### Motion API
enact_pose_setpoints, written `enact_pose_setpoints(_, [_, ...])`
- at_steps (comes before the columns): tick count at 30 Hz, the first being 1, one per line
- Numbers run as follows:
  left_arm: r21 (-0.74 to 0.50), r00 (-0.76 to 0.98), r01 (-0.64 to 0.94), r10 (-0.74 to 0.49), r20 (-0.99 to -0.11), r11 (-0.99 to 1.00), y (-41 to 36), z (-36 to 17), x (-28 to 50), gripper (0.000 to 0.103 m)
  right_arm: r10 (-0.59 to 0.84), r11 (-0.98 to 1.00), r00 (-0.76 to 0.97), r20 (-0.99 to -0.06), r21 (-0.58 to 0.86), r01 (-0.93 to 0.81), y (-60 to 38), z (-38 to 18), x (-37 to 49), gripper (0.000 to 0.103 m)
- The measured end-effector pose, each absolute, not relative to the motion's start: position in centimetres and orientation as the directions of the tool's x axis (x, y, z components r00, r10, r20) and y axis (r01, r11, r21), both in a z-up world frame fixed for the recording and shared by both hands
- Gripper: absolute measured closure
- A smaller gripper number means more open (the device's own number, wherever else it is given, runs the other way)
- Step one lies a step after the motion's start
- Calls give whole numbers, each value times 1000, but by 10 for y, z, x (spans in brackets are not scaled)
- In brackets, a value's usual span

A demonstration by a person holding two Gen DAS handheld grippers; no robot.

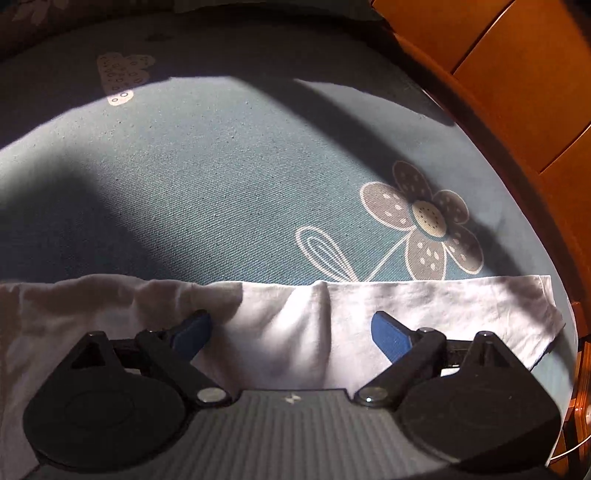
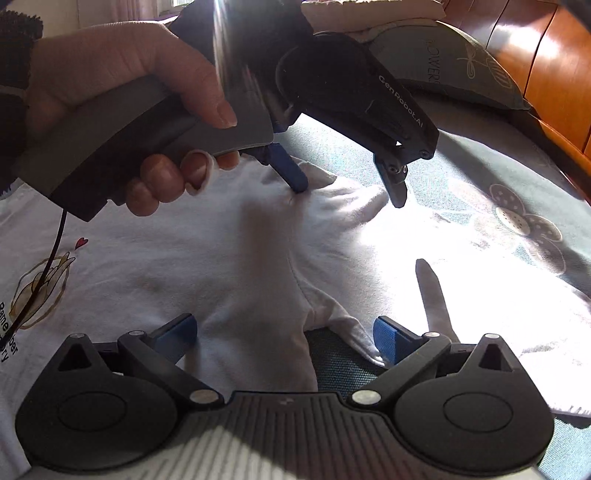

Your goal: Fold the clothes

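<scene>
White shirt (image 2: 229,258) cloth lies spread flat on a bed, on top of a blue-green sheet (image 1: 207,177) that has big flowers (image 1: 424,221) drawn on it. In the right wrist view the shirt fills most of the middle, with a small drawing (image 2: 40,284) and some dark letters near its left edge. One part of the shirt is bunched up into a soft fold near the front, and a dark gap of sheet shows through just under it. The left gripper (image 2: 351,186) is seen from the right wrist view, held in a hand (image 2: 122,96) with a dark sleeve (image 2: 16,48), and a thin black cord (image 2: 40,280) hangs down from its handle. Its two fingers are spread apart, and the blue one (image 2: 291,175) pokes down onto the shirt while the other one hangs just above the cloth. In the left wrist view that same gripper (image 1: 291,330) sits over the edge of the shirt (image 1: 424,306), with a little ridge of cloth between its open fingers, and nothing is pinched. The right gripper (image 2: 284,334) also has its fingers wide apart, low over the bunched part of the shirt, holding nothing. A pillow (image 2: 447,70) with a drawing lies at the far end of the bed, and more pale folded cloth (image 2: 369,14) sits behind it. A shiny orange-brown wooden board (image 1: 517,74) runs along the right side of the bed. Bright sun and dark shadows fall across the sheet and shirt.
</scene>
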State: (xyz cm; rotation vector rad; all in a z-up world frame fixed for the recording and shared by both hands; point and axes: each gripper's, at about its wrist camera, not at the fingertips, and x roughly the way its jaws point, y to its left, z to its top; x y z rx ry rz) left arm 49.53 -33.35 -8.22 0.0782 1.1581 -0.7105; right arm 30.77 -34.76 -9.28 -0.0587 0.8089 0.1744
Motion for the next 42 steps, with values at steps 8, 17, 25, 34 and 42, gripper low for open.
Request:
enact_pose_setpoints(8, [-301,235,559,-496,-836,772,-328,-84,494,8,-2,978,734,-679,150,142,-457,-85,330,0])
enact_pose_setpoints(17, [-292,241,550,-484,-841,782,-316,-81,495,9,-36,990,642,-766,59,126,-465,-104,333,0])
enact_pose_setpoints(25, [-305,259,490,-470,-843,817,-282,-76,498,8,-58,985,648,-759,63,161,-468,-100,337,0])
enact_pose_setpoints(34, [-217,362,444,-396,-844,869,-284,-75,522,9,-85,987,658,-749,29,160,-463,-103,339,0])
enact_pose_setpoints(42, [-105,379,514,-335,-863,852,-228,9,436,8,48,958,691,-721,229,172,-476,-88,332,0])
